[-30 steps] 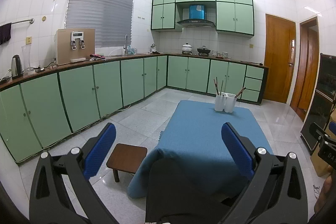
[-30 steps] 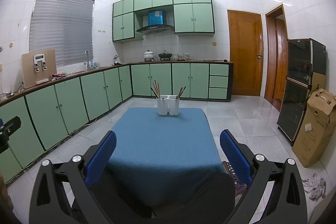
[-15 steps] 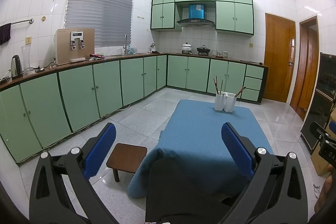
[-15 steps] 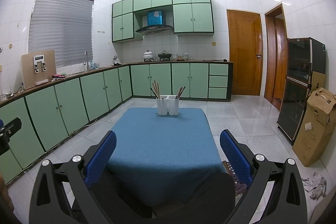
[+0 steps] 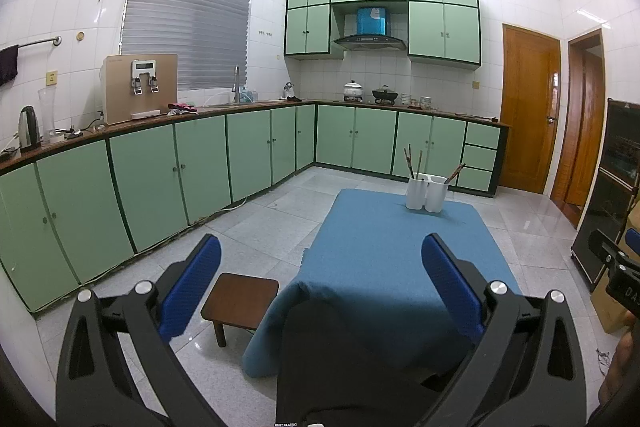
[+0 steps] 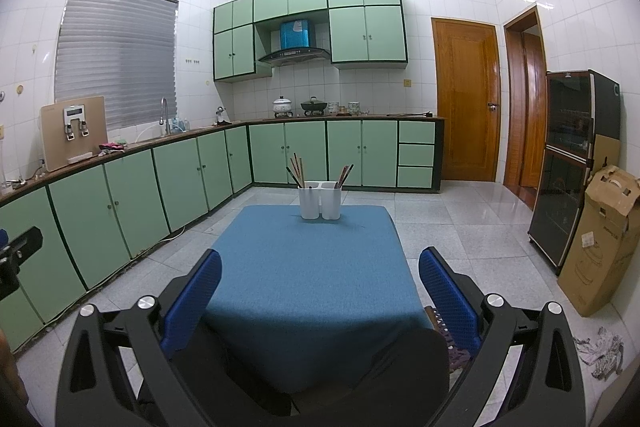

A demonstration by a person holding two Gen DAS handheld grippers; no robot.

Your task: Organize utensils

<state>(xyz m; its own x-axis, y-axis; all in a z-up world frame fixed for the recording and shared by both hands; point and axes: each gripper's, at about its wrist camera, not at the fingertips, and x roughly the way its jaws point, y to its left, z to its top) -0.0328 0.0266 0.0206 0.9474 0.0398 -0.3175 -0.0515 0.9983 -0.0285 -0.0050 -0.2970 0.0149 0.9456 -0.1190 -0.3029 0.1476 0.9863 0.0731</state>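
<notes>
Both the left tool (image 5: pixel 320 279) and right tool (image 6: pixel 320 287) gape wide and empty over the near edge of the blue bench (image 6: pixel 312 267), well apart from the white holder (image 6: pixel 320 201) of chopsticks (image 6: pixel 296 171) at its far edge.

A white two-compartment utensil holder (image 6: pixel 320 199) is standing upright on the far end of the blue-covered table (image 6: pixel 312 287), well ahead of the right gripper (image 6: pixel 320 285) and roughly centred between its fingers. From the left gripper (image 5: pixel 321 273), it is sitting ahead and off to the right. Brown chopsticks (image 6: pixel 295 170) are leaning out of the left compartment, fanning up and to the left. A smaller bunch (image 6: pixel 345 175) is tilting out to the right from the right compartment.
</notes>
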